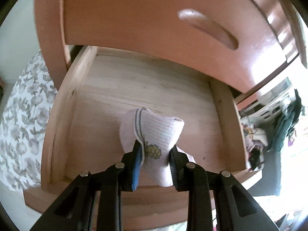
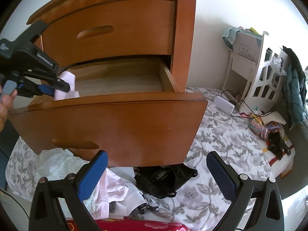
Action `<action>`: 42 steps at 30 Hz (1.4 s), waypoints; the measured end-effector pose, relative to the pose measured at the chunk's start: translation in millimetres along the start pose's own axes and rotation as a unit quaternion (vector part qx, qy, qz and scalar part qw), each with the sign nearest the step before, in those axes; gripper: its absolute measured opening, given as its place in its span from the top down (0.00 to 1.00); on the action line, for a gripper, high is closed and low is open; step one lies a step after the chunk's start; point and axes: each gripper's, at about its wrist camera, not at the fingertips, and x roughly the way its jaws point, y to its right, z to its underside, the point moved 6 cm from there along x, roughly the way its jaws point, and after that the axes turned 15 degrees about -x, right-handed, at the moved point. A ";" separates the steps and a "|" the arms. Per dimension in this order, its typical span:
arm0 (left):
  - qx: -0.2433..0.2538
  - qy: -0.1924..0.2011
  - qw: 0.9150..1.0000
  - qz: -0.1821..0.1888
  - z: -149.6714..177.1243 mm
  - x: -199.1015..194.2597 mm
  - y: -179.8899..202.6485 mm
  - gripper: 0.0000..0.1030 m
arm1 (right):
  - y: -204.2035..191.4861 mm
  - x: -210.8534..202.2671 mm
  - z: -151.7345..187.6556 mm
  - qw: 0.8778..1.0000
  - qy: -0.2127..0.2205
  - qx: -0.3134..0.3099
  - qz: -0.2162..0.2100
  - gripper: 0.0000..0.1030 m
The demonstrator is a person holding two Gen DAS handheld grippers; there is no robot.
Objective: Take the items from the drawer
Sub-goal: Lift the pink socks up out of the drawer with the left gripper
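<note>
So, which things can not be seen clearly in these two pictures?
- Back of the open drawer: both views, hidden under the closed drawer above.
- Lower part of the white sock: left wrist view, covered by the left gripper.
- Clothes pile on the floor: right wrist view, partly covered by the right gripper.
- Clutter at the right edge: left wrist view, blurred and overexposed.

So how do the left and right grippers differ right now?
The left gripper is shut on a pale pink sock over the open wooden drawer; the right gripper is open and empty, in front of the drawer. Both have black arms with blue pads.
</note>
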 end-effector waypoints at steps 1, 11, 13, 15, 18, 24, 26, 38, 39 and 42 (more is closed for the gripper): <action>-0.002 0.007 1.000 0.004 1.4 -3.3 -0.5 0.73 | -0.2 -0.6 -0.2 1.000 0.001 -0.001 0.001 0.00; -0.005 0.081 0.996 0.036 2.2 -30.7 5.9 0.73 | -2.9 -4.7 -1.8 1.000 0.008 -0.009 0.013 0.00; -0.004 0.097 0.994 0.043 3.0 -40.5 6.3 0.73 | -3.1 -5.5 -2.5 1.000 0.009 -0.011 0.015 0.00; -0.004 0.111 0.993 0.049 2.9 -47.4 7.4 0.73 | -3.3 -6.1 -3.2 1.000 0.011 -0.011 0.016 0.00; -0.010 0.133 0.989 0.063 3.8 -62.5 6.5 0.73 | -3.5 -7.1 -3.3 1.000 0.012 -0.013 0.019 0.00; -0.005 0.170 0.983 0.065 4.6 -86.8 7.3 0.73 | -5.7 -9.0 -3.6 0.999 0.014 -0.019 0.022 0.00; -0.003 0.183 0.981 0.070 6.7 -97.0 8.8 0.73 | -5.3 -9.5 -3.8 0.999 0.016 -0.020 0.023 0.00; 0.001 0.238 0.966 0.097 27.8 -148.9 -1.3 0.73 | -8.8 -12.2 -4.8 0.999 0.021 -0.034 0.031 0.00; 0.001 0.241 0.965 0.098 29.5 -153.2 -1.8 0.73 | -9.2 -12.1 -4.9 0.999 0.021 -0.035 0.032 0.00; 0.005 0.255 0.962 0.100 33.0 -165.8 -4.0 0.73 | -9.1 -12.0 -5.4 0.999 0.021 -0.037 0.033 0.00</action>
